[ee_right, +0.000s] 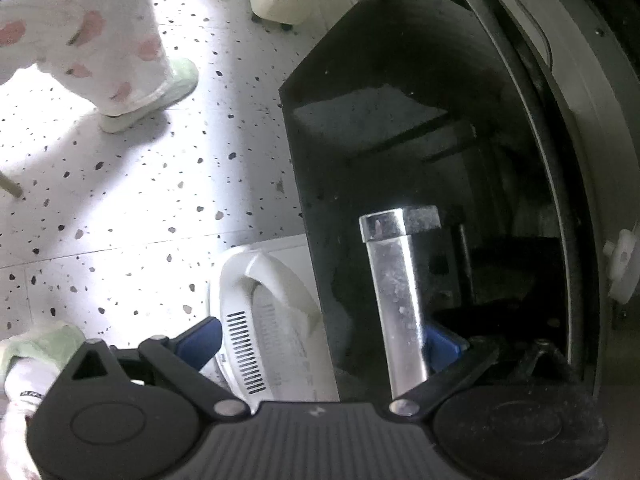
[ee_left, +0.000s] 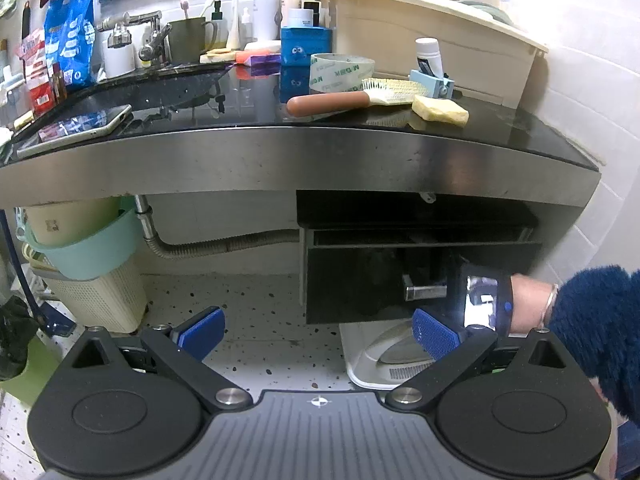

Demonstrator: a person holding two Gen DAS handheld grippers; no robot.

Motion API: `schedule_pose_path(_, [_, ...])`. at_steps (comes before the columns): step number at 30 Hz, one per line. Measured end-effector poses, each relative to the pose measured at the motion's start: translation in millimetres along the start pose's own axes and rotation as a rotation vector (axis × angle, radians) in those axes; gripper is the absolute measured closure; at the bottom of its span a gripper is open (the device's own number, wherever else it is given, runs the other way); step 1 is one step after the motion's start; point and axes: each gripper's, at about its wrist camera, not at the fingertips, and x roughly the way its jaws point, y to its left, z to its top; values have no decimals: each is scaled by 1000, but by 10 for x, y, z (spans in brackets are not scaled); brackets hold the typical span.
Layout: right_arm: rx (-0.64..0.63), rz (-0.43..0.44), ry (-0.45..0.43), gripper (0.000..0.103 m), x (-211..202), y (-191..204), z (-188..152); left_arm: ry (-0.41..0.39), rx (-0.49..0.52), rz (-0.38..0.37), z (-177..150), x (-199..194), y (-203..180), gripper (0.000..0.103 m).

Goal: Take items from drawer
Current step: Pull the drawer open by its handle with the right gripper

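A glossy black drawer [ee_left: 360, 280] hangs under the steel-edged counter [ee_left: 300, 152], at right. Its front carries a chrome bar handle [ee_left: 426, 291]. My right gripper [ee_left: 480, 300] is at that handle in the left wrist view. In the right wrist view the handle [ee_right: 394, 292] lies between the open blue fingers [ee_right: 200, 340], close to the right one; the right gripper [ee_right: 324, 342] is not closed on it. The drawer front [ee_right: 380, 120] fills the view. My left gripper [ee_left: 318, 330] is open and empty, held back in front of the drawer. The drawer's inside is hidden.
On the counter lie a brush [ee_left: 352, 98], a yellow sponge [ee_left: 440, 110], a tape roll [ee_left: 342, 72], a phone [ee_left: 76, 126], bottles and a beige tub [ee_left: 432, 36]. A white scale [ee_left: 384, 356] sits on the speckled floor under the drawer. Baskets [ee_left: 92, 280] stand at left. The person's feet [ee_right: 148, 96] are nearby.
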Motion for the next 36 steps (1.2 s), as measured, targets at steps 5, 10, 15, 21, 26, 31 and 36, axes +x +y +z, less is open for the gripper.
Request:
schedule_pose_path(5, [1, 10, -9, 0, -127, 188, -31, -1, 4, -21, -16, -31, -44, 2])
schedule_pose_path(10, [-1, 18, -16, 0, -246, 373, -60, -22, 27, -27, -24, -121, -92, 2])
schedule_pose_path(15, [71, 38, -26, 0, -312, 424, -48, -35, 25, -23, -18, -170, -82, 2])
schedule_pose_path(21, [261, 89, -54, 2, -433, 340, -54, -45, 20, -38, -23, -184, -39, 2])
schedule_pose_path(26, [479, 125, -115, 1, -684, 182, -122, -49, 27, -56, -26, -173, -8, 2])
schedule_pose_path(31, [753, 154, -182, 1, -931, -52, -368, -65, 19, -67, -38, -185, 7, 2])
schedule_pose_path(36, [1077, 145, -203, 1, -1004, -323, -679, -88, 37, -110, -68, -239, -26, 1])
